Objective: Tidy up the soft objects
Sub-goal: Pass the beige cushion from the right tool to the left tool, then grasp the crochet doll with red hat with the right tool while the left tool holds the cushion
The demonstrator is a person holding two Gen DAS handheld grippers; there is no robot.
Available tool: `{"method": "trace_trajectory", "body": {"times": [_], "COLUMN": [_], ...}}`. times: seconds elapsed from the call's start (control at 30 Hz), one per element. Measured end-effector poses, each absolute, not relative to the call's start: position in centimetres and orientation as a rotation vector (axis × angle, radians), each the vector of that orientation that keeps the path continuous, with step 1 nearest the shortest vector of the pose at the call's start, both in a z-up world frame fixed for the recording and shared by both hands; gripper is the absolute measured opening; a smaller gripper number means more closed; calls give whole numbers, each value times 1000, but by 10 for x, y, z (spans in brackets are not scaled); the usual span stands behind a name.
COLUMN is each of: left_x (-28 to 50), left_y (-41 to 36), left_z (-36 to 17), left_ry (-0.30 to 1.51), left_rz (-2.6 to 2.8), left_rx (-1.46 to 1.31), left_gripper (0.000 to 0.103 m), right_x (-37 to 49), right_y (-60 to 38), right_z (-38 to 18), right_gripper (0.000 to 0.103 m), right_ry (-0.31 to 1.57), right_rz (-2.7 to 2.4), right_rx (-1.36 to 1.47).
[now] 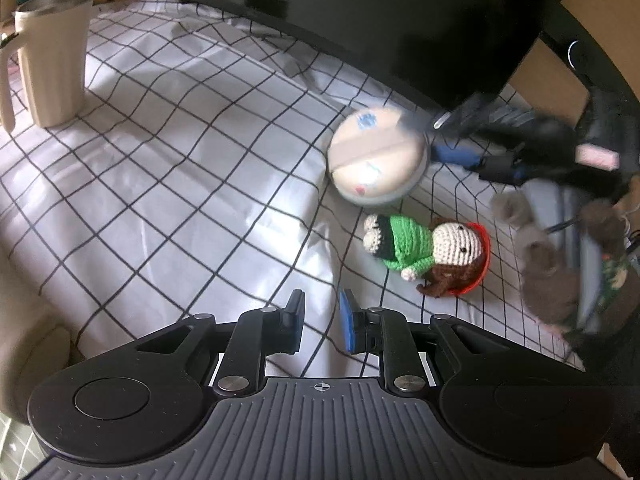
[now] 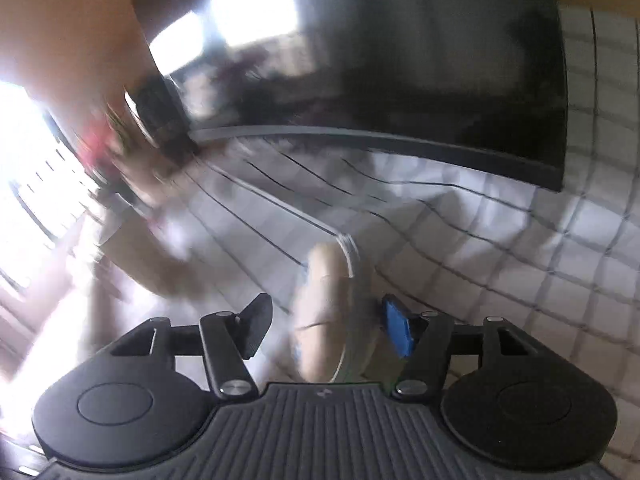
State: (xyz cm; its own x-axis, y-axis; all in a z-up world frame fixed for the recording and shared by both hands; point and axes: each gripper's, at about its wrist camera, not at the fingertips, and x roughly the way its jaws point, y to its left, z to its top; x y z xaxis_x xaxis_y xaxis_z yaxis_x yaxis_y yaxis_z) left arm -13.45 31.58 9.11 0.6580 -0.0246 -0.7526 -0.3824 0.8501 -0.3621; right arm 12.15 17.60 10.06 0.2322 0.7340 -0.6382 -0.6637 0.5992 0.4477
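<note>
The crochet doll (image 1: pixel 424 248) in the green top lies flat on the checked cloth (image 1: pixel 180 168). Its head rests on a red rim.

The left gripper (image 1: pixel 322 320) hangs just in front of the doll, a little to its left. Its fingers are pulled in close together and there is nothing between them. It does not touch the doll.

Just behind the doll is a round soft thing (image 1: pixel 376 156), tan on top with a grey edge. It is blurry. The right gripper (image 2: pixel 326 308) reaches in from the doll's right side, and the round thing (image 2: pixel 324 312) stands on its edge between the two fingers. The blue pad (image 2: pixel 396 328) is right next to its grey edge. The black finger (image 2: pixel 256 320) on the other side looks a bit apart from it. The picture is too blurry to tell if the fingers are squeezing it.

To the right of the doll, near the edge of the cloth, is a fuzzy grey-brown toy (image 1: pixel 548 280), also blurry.

Behind the doll a big black box (image 1: pixel 360 20) hangs low over the cloth and makes a wall there.

Left of the doll the cloth is wide and bare, with soft folds. A tall cream cup (image 1: pixel 52 60) with a handle stands far off at the left back corner.
</note>
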Motion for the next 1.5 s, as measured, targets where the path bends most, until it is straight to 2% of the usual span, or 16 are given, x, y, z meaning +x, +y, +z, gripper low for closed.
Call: {"method": "trace_trajectory", "body": {"times": [0.13, 0.37, 0.5, 0.83, 1.07, 1.23, 1.5], "left_x": [-141, -127, -113, -64, -9, 9, 12], "left_y": [319, 328, 330, 367, 399, 371, 272], "left_z": [88, 83, 86, 104, 85, 88, 85], "left_ry": [840, 813, 797, 662, 727, 789, 869], "left_rz": [218, 228, 225, 223, 129, 88, -113], "left_rx": [-545, -557, -545, -556, -683, -598, -304], "left_gripper": [21, 21, 21, 21, 21, 29, 31], "right_x": [128, 83, 50, 16, -15, -25, -35], "right_y": [153, 158, 146, 72, 13, -24, -55], "right_z": [109, 92, 90, 82, 82, 81, 74], "right_gripper": [59, 59, 59, 60, 61, 65, 71], "right_ry": [988, 960, 860, 898, 896, 914, 907], "right_rz": [1243, 915, 874, 712, 615, 552, 505], "right_rx": [345, -158, -394, -524, -522, -471, -417]}}
